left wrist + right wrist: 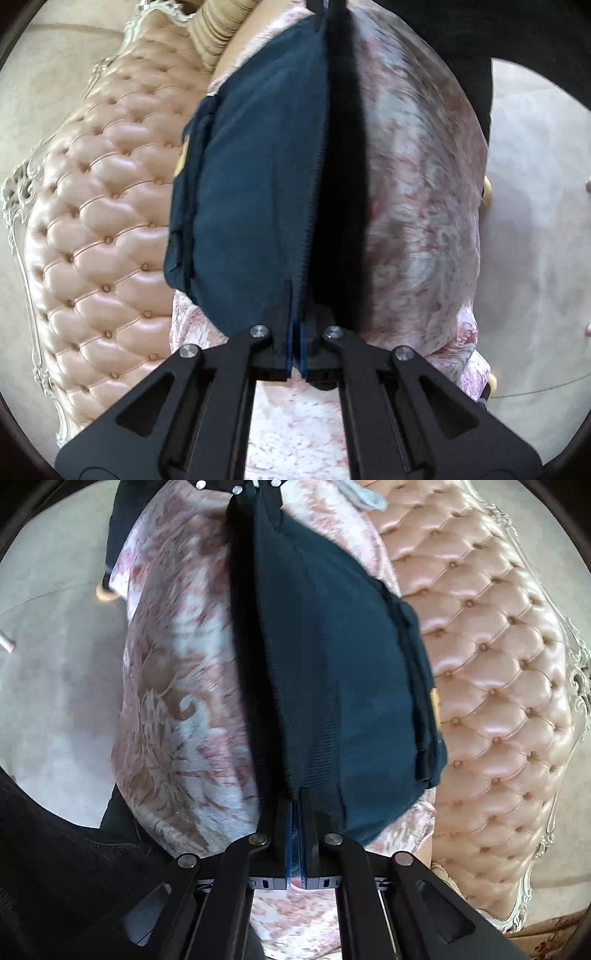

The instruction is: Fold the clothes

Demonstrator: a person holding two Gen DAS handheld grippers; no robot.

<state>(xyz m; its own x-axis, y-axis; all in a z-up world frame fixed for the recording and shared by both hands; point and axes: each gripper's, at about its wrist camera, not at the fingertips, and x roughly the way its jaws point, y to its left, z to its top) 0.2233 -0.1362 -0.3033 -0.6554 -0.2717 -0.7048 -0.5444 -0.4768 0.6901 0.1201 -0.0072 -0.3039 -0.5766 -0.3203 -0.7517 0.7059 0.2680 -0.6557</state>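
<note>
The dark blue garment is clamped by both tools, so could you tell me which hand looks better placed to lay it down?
Neither clearly: the left tool and right tool are both shut on the dark blue garment, stretched above the floral cover. Both should probably lower it together.

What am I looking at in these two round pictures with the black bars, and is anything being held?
Each picture comes from a fisheye camera mounted on a hand-held gripper, looking forward along its two black fingers. A person carries one in each hand; there is no robot arm.

In the left view, the left hand-held gripper is shut on a dark blue garment, whose edge runs between the fingers. In the right view, the right hand-held gripper is shut on the same garment. So the cloth is stretched between both.

Below it lies a pink floral cover spread over a seat. Behind is a tufted pink sofa back with a carved pale frame. The pale floor shows beside it.
</note>
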